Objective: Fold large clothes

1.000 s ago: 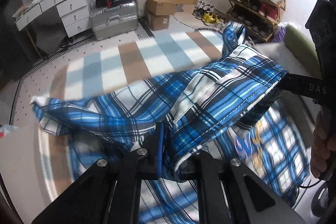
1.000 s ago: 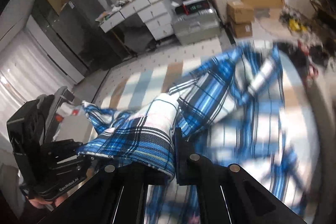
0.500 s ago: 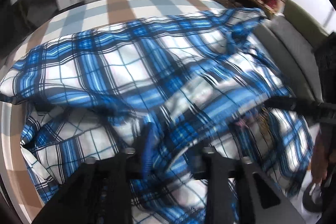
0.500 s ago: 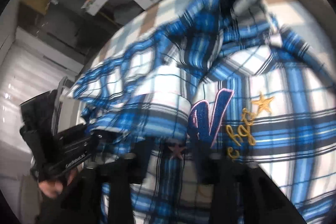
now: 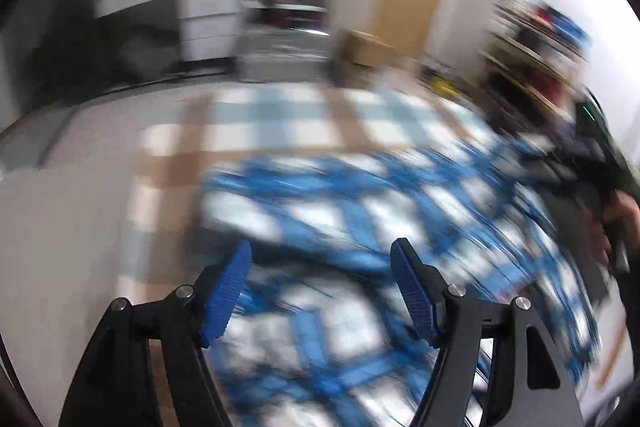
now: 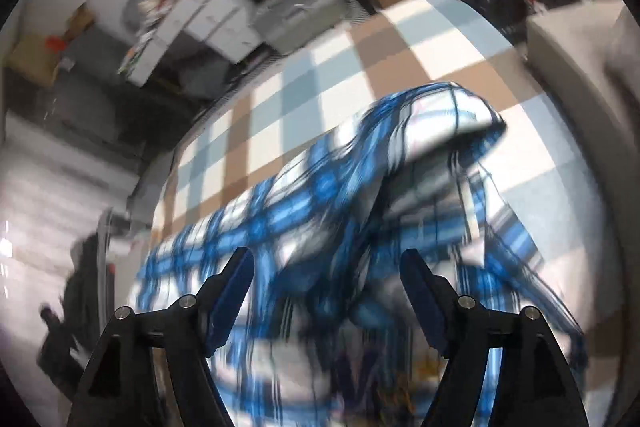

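A blue and white plaid shirt lies spread on a checked bed cover, blurred by motion in both views. My left gripper hangs above the shirt's near part, its jaws opening, with no cloth pinched between the blue pads. In the right wrist view the same plaid shirt runs from lower left up to a raised fold at upper right. My right gripper is over it, jaws opening, with the cloth below and free of the pads. The right gripper and the hand holding it show at the left view's right edge.
White drawers, a silver case and cardboard boxes stand beyond the bed. A shoe rack lines the right wall. A grey sofa edge borders the bed's far right. The bed cover lies bare beyond the shirt.
Both grippers held a lifted shirt edge a second ago; they carried it over, let go, and now stand with jaws apart. The shirt has dropped flat onto the bed.
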The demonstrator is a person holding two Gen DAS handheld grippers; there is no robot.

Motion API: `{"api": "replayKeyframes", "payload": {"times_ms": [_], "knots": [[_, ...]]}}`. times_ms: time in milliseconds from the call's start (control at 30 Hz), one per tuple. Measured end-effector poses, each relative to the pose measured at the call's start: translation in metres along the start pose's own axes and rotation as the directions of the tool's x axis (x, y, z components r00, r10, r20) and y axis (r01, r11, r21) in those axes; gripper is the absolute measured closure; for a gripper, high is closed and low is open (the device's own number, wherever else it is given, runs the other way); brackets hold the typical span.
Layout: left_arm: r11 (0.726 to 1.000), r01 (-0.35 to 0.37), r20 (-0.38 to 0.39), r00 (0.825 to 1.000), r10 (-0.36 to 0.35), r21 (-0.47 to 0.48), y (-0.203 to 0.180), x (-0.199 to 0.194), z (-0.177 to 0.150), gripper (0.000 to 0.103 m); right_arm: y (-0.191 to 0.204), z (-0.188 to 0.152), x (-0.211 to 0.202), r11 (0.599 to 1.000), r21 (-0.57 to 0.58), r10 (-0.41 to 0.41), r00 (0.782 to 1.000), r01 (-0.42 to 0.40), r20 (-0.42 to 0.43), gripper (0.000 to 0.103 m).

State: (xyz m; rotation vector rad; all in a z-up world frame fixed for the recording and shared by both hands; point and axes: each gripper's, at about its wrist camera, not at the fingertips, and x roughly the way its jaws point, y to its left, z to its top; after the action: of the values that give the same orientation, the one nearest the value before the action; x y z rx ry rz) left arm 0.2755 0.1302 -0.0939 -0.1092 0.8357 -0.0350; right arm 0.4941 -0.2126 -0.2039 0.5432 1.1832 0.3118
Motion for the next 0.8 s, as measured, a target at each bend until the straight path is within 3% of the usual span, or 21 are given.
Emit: {"api": "replayKeyframes", "payload": {"times_ms": [33,67,100,133,200,267,300,333,367,400,633,767,800], "knots": [[0.999,-0.025,0.011,1.0,0.025,-0.033,0.012,0.002,0.005,0.035,-0.003,0.005,0.003,1.0,0.011,-0.017,1.0,0.017,0.013,0.056],[0.994,-0.059,0.007,0.998,0.06,-0.087,0.027,0.007,0.011,0.035,-0.004,0.007,0.006,1.0,0.013,-0.026,1.0,0.025,0.015,0.069],[0.99,-0.07,-0.007,0.998,0.07,-0.126,0.036,0.012,0.014,0.035,-0.005,0.006,0.008,1.0,0.014,-0.022,1.0,0.022,0.02,0.093],[0.984,-0.062,-0.032,0.998,0.057,-0.169,0.049,0.021,0.019,0.035,-0.005,0.002,0.006,1.0,0.009,-0.012,0.999,0.012,0.03,0.098],[0.975,-0.051,-0.056,0.998,0.04,-0.218,0.059,0.035,0.023,0.035,-0.001,-0.004,-0.009,1.0,-0.03,0.002,0.997,0.0,0.083,0.099],[0.963,0.002,-0.079,0.997,-0.024,-0.271,0.072,0.053,0.025,0.036,0.003,-0.008,-0.026,0.997,-0.067,0.038,0.991,-0.03,0.13,0.1],[0.955,0.036,-0.093,0.993,-0.066,-0.296,0.075,0.062,0.022,0.042,0.003,-0.011,-0.035,0.996,-0.08,0.058,0.987,-0.046,0.15,0.1],[0.943,0.087,-0.113,0.985,-0.129,-0.322,0.079,0.072,0.019,0.053,0.003,-0.011,-0.038,0.994,-0.087,0.071,0.985,-0.058,0.158,0.101],[0.941,0.1,-0.134,0.979,-0.151,-0.325,0.076,0.08,0.015,0.081,0.001,-0.015,-0.044,0.993,-0.095,0.081,0.984,-0.066,0.161,0.101],[0.943,0.1,-0.153,0.976,-0.154,-0.316,0.069,0.083,0.014,0.091,-0.002,-0.018,-0.047,0.993,-0.101,0.08,0.983,-0.064,0.163,0.101],[0.987,0.052,-0.189,0.979,-0.081,-0.153,0.042,0.072,-0.017,0.093,-0.035,-0.037,-0.01,0.988,-0.124,-0.088,0.993,0.097,0.075,0.1],[0.999,-0.013,-0.234,0.972,0.001,-0.047,0.038,0.079,-0.028,0.093,-0.044,-0.041,0.008,0.966,-0.163,-0.194,0.98,0.2,0.051,0.098],[0.999,-0.027,-0.236,0.972,0.019,-0.03,0.039,0.078,-0.029,0.088,-0.043,-0.042,0.009,0.957,-0.18,-0.221,0.974,0.227,0.055,0.093]]}}
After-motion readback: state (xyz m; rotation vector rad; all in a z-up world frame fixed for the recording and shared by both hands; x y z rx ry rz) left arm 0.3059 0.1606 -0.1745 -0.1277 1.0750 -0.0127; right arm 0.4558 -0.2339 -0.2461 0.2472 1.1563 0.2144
